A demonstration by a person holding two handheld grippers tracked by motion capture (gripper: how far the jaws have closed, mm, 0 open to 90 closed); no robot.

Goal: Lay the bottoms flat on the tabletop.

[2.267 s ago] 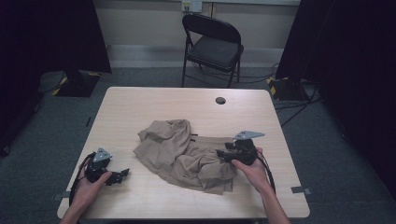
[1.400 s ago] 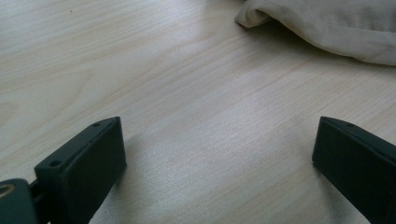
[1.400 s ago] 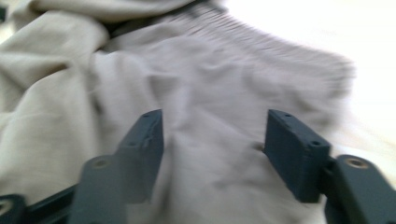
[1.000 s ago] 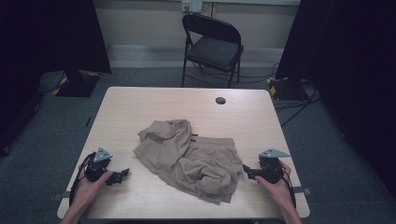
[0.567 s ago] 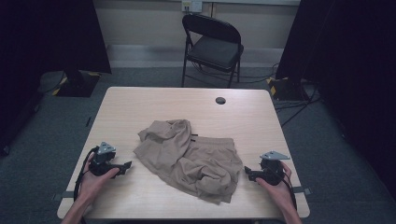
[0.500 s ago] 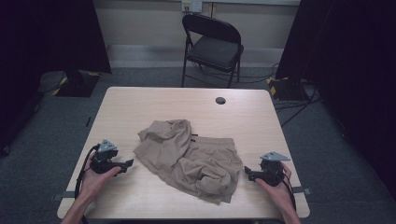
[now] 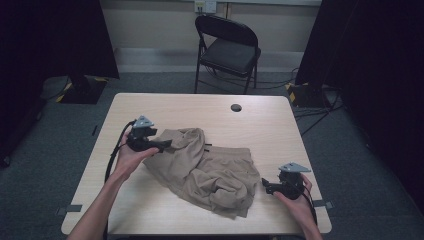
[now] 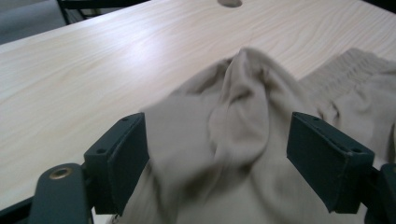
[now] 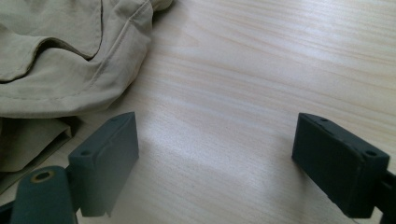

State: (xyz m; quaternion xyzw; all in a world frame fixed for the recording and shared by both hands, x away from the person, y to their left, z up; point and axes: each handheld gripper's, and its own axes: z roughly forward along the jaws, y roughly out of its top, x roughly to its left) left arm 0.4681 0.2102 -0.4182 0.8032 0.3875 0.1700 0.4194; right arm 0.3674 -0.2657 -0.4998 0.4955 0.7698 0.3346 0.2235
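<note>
Shorts [image 7: 207,170]: matt beige woven cloth, soft, creased; ribbed waistband. Table [image 7: 200,107]: pale wood-grain top, smooth, slight sheen. Chair [image 7: 227,47]: black metal frame, matt padded seat.

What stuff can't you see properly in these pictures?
- What kind of clothing the crumpled tan garment is: its own folds hide its shape in the high view.
- The table under the cloth: covered by it.
- The left gripper view: the near fabric is blurred, so whether it touches the open jaws is unclear.
- The small dark round spot: too small to identify.
- The right gripper view: the garment is cut off by the left edge.
</note>
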